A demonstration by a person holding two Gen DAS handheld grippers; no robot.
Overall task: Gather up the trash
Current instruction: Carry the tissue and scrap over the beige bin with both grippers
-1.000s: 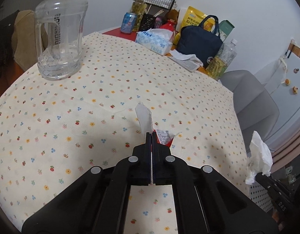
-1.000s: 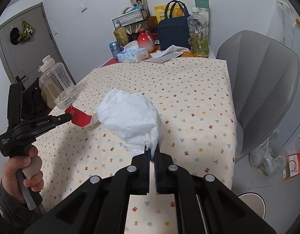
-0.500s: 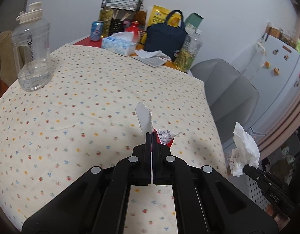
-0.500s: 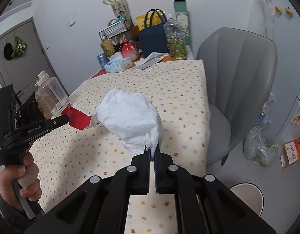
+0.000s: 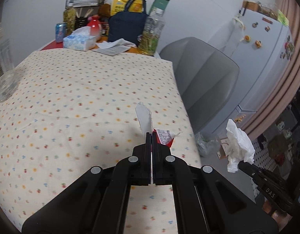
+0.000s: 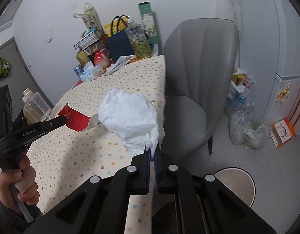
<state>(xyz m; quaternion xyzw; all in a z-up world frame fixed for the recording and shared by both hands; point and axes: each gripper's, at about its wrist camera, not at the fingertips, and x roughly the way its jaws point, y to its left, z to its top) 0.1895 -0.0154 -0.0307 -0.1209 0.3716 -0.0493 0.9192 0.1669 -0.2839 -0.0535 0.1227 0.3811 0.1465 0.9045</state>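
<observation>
My left gripper (image 5: 151, 134) is shut on a torn red and white wrapper (image 5: 164, 137), held above the table's front right part. The wrapper also shows in the right wrist view (image 6: 76, 120), at the tip of the left gripper (image 6: 63, 120). My right gripper (image 6: 153, 149) is shut on a crumpled white tissue (image 6: 130, 117), held above the table's right edge. In the left wrist view the tissue (image 5: 238, 146) hangs off the right gripper (image 5: 241, 162) beyond the table's edge.
The table (image 5: 72, 97) has a flower-print cloth. A clear water jug (image 5: 3, 68) stands at the left. At the back are a tissue box (image 5: 79, 42), a navy bag (image 5: 128, 27) and bottles. A grey chair (image 6: 198, 78), a plastic bag (image 6: 247, 132) and a round bin (image 6: 235, 185) are at the right.
Both grippers have swung to the right, toward the table's right edge and the chair, each still holding its piece of trash. The floor and round bin have come into the right wrist view.
</observation>
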